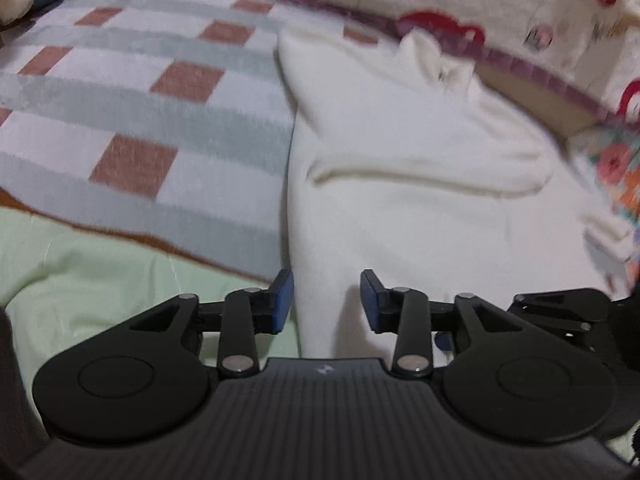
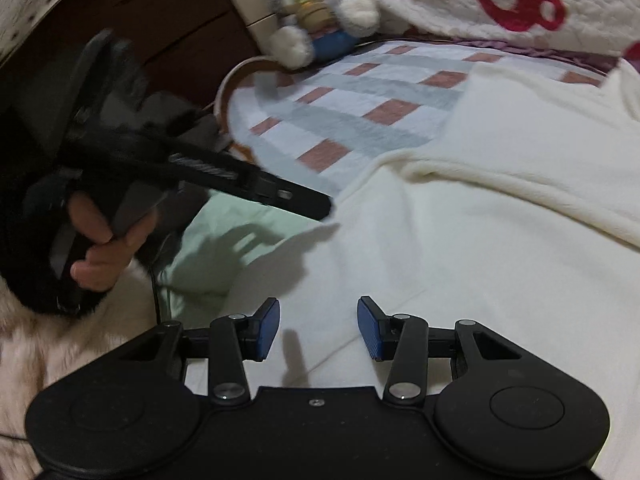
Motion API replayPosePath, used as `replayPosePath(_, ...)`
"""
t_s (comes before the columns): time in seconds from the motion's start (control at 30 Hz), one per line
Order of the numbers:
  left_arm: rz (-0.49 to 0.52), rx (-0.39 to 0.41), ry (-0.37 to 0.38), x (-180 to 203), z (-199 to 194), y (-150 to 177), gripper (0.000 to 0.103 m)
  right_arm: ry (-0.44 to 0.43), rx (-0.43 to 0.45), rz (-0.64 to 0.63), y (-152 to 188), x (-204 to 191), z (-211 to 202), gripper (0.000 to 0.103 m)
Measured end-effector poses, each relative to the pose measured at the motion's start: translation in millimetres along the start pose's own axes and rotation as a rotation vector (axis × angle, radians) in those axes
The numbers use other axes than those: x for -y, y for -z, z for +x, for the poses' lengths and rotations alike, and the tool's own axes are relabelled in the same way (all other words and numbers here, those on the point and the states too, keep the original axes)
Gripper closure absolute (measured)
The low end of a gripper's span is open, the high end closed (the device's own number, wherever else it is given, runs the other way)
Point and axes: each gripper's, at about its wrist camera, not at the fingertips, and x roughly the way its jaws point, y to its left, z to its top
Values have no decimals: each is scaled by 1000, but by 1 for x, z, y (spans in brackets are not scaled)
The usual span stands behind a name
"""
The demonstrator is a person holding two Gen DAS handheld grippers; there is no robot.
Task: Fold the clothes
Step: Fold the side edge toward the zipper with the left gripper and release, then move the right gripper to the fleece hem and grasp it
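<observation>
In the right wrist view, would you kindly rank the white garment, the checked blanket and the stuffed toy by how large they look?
1. White garment: fills most of the frame, though it lies nearest the camera.
2. Checked blanket: partly covered by the garment, so its true extent is unsure.
3. Stuffed toy: clearly smallest, and farthest away.

Cream garment [image 1: 400, 208] looks soft fleece (matt), checked blanket [image 1: 140, 112] woolly.

Plush toy [image 2: 316, 16] blurred, white garment [image 2: 500, 220] cut off at right edge, floral fabric [image 1: 616, 168] smeared
</observation>
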Motion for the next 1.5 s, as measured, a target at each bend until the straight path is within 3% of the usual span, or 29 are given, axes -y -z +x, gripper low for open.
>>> replayPosePath(0.1, 58, -4, -69, 6, 2, 3, 100, -11, -9, -53, 0, -13, -6, 54)
replayPosePath(0.2, 95, 43, -122, 14, -25, 3, 101, 26, 70, -13, 8, -7, -51, 53)
replayPosePath(0.27, 151, 62, -170, 22, -49, 7, 100, 93, 131, 48, 28, 5, -93, 53)
replayPosePath(0.37, 264, 27, -166, 32, -80, 21, 93, 208, 222, 132, 65, 21, -160, 53)
replayPosePath(0.43, 337, -26, -135, 43, -92, 39, 70, 318, 276, 174, 107, 22, -206, 53)
replayPosePath(0.5, 396, -79, -105, 54, -99, 57, 58, 434, 317, 212, 152, 16, -246, 53)
replayPosePath(0.63, 425, -159, -40, 81, -89, 84, 56, 596, 273, 283, 205, 2, -266, 53)
replayPosePath(0.83, 524, -140, 26, 128, -65, 91, 54, 828, 191, 389, 282, -19, -292, 55)
replayPosePath(1.0, 502, -113, 82, 156, -51, 85, 53, 786, 88, 307, 284, -10, -278, 56)
replayPosePath(1.17, 487, -75, 119, 167, -42, 76, 52, 816, 71, 245, 288, -4, -267, 57)
replayPosePath(1.2, 477, -69, 133, 169, -40, 75, 52, 820, 105, 234, 286, -5, -269, 59)
replayPosePath(1.23, 466, -64, 148, 171, -38, 73, 52, 823, 149, 221, 283, -6, -272, 77)
replayPosePath(1.27, 464, -54, 168, 173, -38, 71, 51, 826, 194, 208, 280, -8, -275, 86)
replayPosePath(1.37, 468, -18, 232, 182, -41, 64, 50, 820, 333, 189, 268, -10, -285, 89)
replayPosePath(1.43, 484, 3, 276, 192, -44, 59, 49, 742, 432, 253, 249, 2, -294, 90)
replayPosePath(1.5, 506, 20, 327, 205, -46, 55, 47, 690, 471, 291, 229, 15, -295, 90)
